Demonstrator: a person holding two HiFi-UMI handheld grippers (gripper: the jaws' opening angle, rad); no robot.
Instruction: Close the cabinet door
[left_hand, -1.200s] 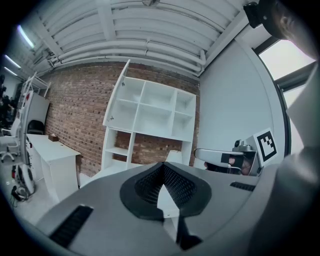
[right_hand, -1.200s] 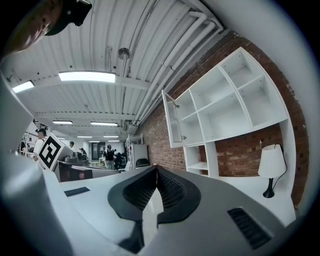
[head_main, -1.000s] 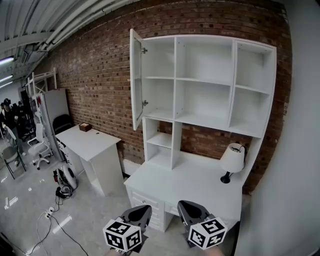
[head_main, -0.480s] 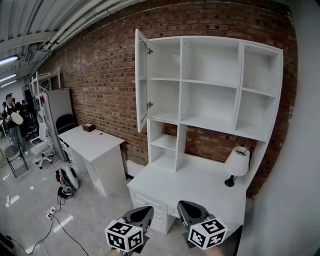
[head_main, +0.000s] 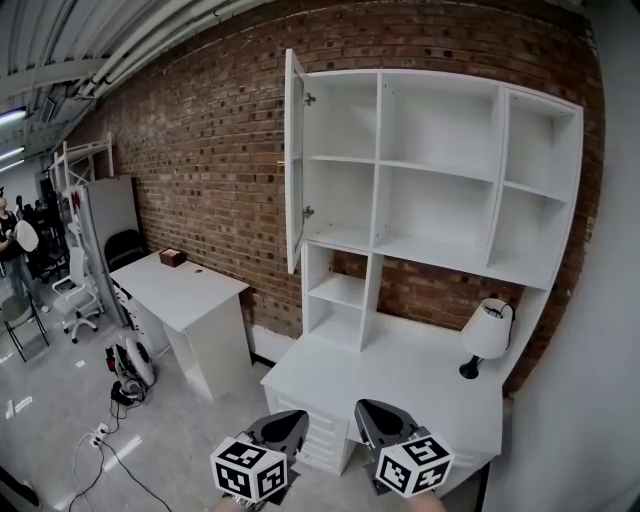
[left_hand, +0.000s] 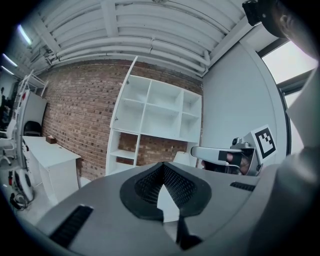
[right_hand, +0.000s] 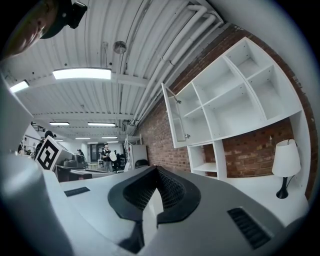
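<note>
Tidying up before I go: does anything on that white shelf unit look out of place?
Only the cabinet door at its upper left: it stands swung wide open, out from the brick wall. The lamp on the desk stands upright.

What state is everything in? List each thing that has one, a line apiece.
shelf unit: compartments bare
cabinet door: open, swung out at the shelf unit's left end
lamp: upright on the desk
left hand-held gripper: shut, nothing between the jaws
right hand-held gripper: shut, nothing between the jaws
</note>
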